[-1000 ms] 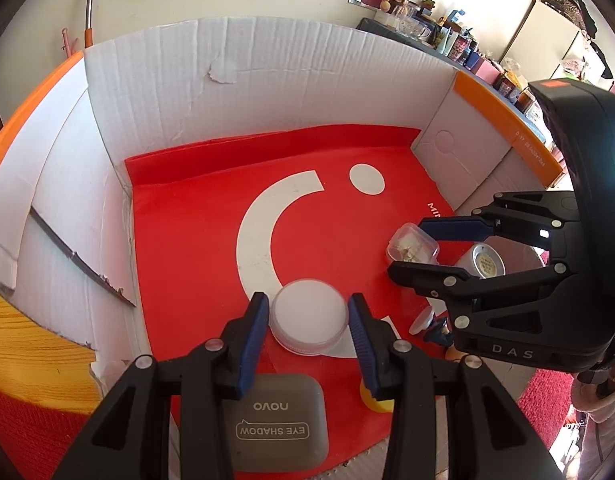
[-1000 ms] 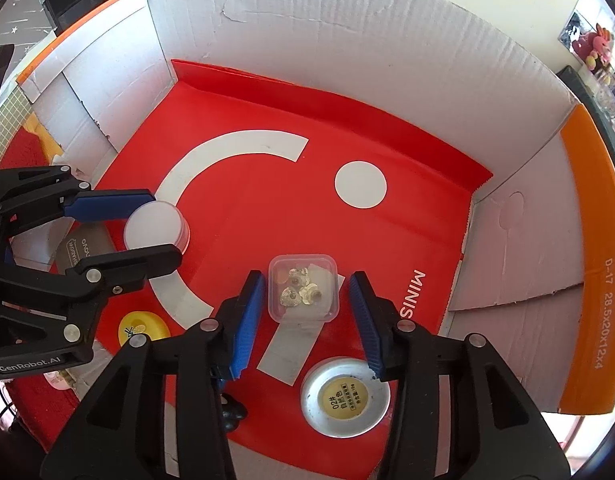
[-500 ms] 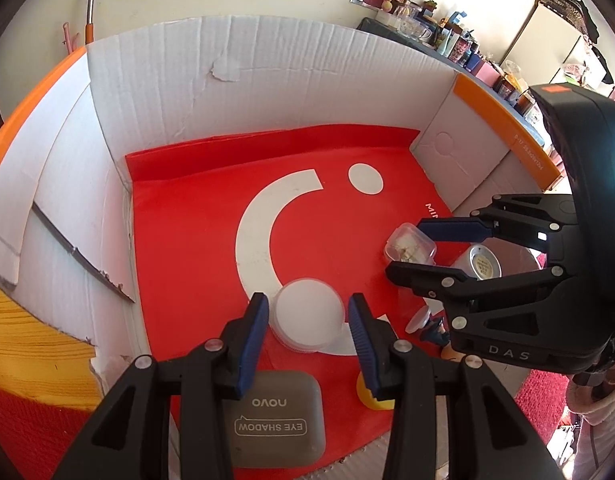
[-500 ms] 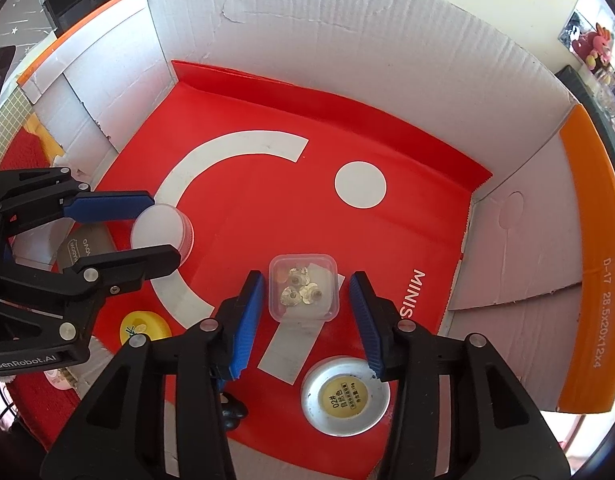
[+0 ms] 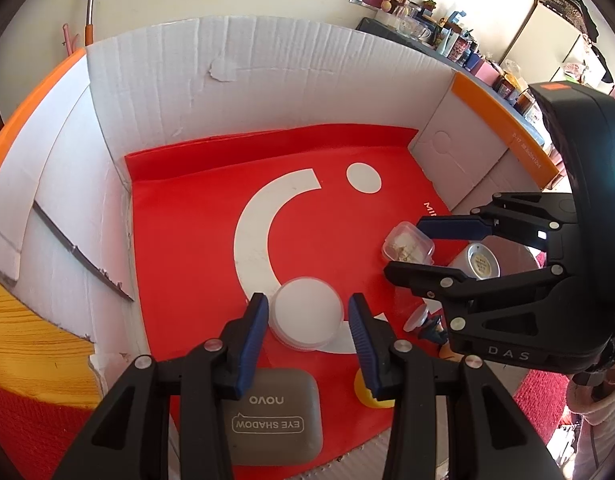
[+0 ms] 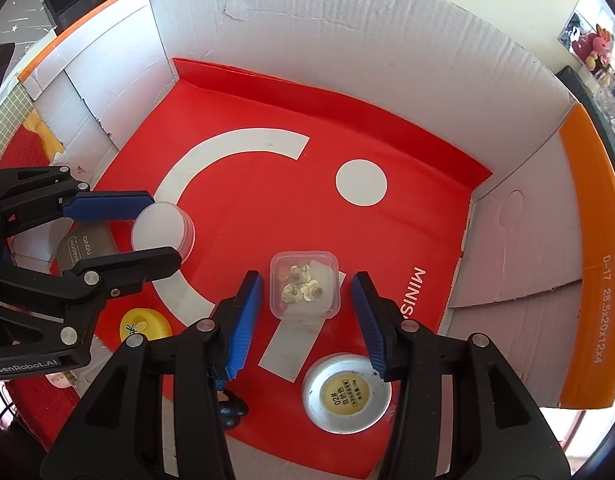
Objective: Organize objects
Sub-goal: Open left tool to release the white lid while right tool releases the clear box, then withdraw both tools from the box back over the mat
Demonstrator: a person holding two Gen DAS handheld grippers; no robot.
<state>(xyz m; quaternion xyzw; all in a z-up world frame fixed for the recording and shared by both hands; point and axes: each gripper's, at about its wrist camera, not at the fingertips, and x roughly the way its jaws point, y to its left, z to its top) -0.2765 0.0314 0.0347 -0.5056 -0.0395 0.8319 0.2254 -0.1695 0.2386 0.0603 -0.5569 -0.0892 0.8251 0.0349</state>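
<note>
A round white-lidded jar (image 5: 306, 313) stands on the red mat between the open fingers of my left gripper (image 5: 307, 314), with a gap on each side; it also shows in the right wrist view (image 6: 160, 229). A small clear square box (image 6: 304, 289) of gold trinkets lies between the open fingers of my right gripper (image 6: 307, 304), untouched; it also shows in the left wrist view (image 5: 407, 243). The right gripper (image 5: 435, 248) appears at the right of the left wrist view, the left gripper (image 6: 147, 228) at the left of the right wrist view.
All lies in a white cardboard box (image 6: 347, 40) lined with a red mat (image 6: 267, 200). A grey eye shadow case (image 5: 275, 420), a yellow cap (image 6: 143, 326), a silver tin with a yellow label (image 6: 346, 396) and a small dark figure (image 6: 231, 404) lie near the front edge.
The left gripper has shifted slightly forward and the jar now sits a little farther in on the mat. The right gripper and the clear box have not moved.
</note>
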